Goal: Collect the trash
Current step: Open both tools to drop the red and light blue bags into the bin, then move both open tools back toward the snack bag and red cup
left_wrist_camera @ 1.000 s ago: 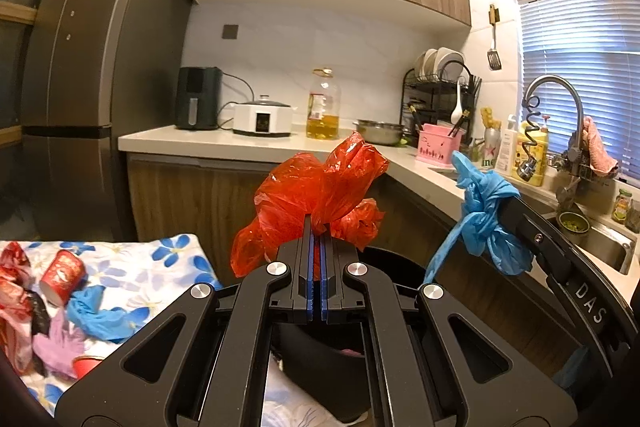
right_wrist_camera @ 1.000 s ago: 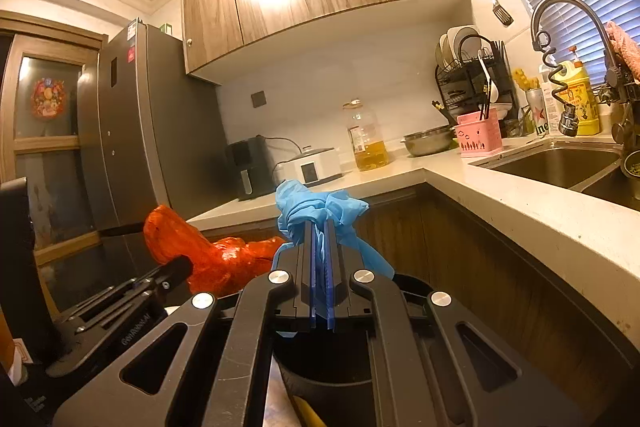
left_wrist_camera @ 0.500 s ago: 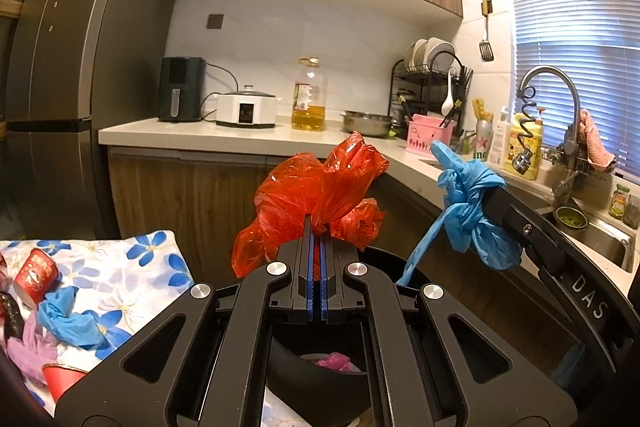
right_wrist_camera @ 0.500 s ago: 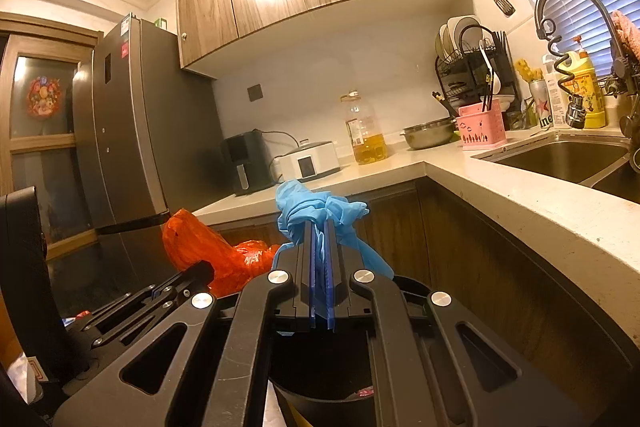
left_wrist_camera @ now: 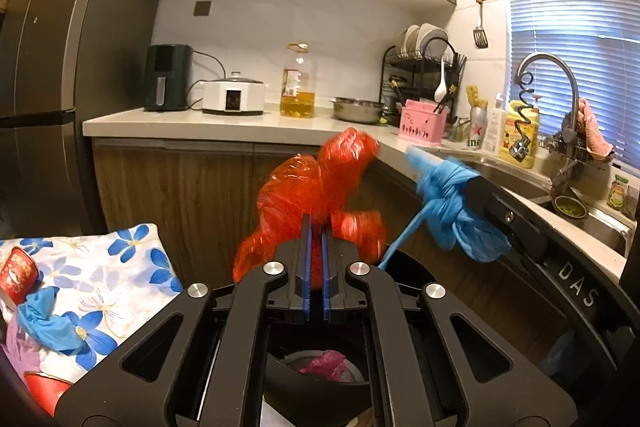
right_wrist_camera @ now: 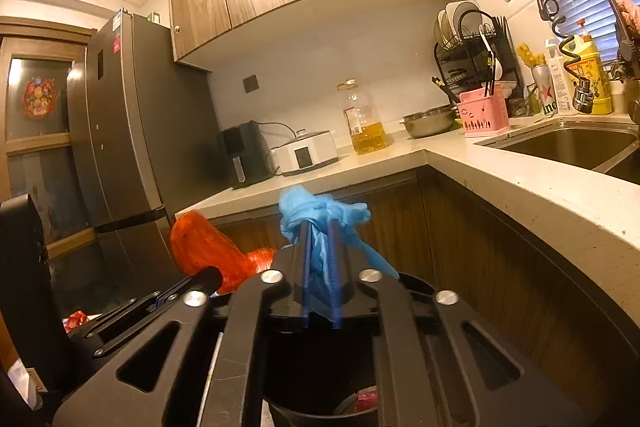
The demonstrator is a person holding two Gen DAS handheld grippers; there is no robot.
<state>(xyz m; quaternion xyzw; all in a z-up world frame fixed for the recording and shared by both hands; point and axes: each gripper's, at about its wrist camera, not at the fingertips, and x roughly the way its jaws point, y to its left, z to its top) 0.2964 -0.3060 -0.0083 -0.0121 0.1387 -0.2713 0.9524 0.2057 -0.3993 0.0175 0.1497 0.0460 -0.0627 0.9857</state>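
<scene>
My left gripper [left_wrist_camera: 316, 227] holds a crumpled red plastic bag [left_wrist_camera: 316, 187] between slightly parted jaws, above a black trash bin [left_wrist_camera: 320, 391] with pink trash inside. My right gripper [right_wrist_camera: 320, 231] holds a crumpled blue glove [right_wrist_camera: 316, 215] between slightly parted jaws, above the same bin [right_wrist_camera: 320, 411]. In the left wrist view the right gripper and the blue glove [left_wrist_camera: 456, 211] are just to the right of the red bag. In the right wrist view the red bag [right_wrist_camera: 208, 251] is to the left.
A floral cloth [left_wrist_camera: 100, 267] at the left holds a red cup [left_wrist_camera: 18, 275], a blue glove [left_wrist_camera: 44, 319] and other trash. The kitchen counter [left_wrist_camera: 240, 127], wooden cabinets, sink [right_wrist_camera: 568, 147] and fridge [left_wrist_camera: 48, 67] surround the bin.
Both grippers have moved forward over the bin, whose inside shows more. The jaws of both have parted slightly and both items look blurred by motion.
</scene>
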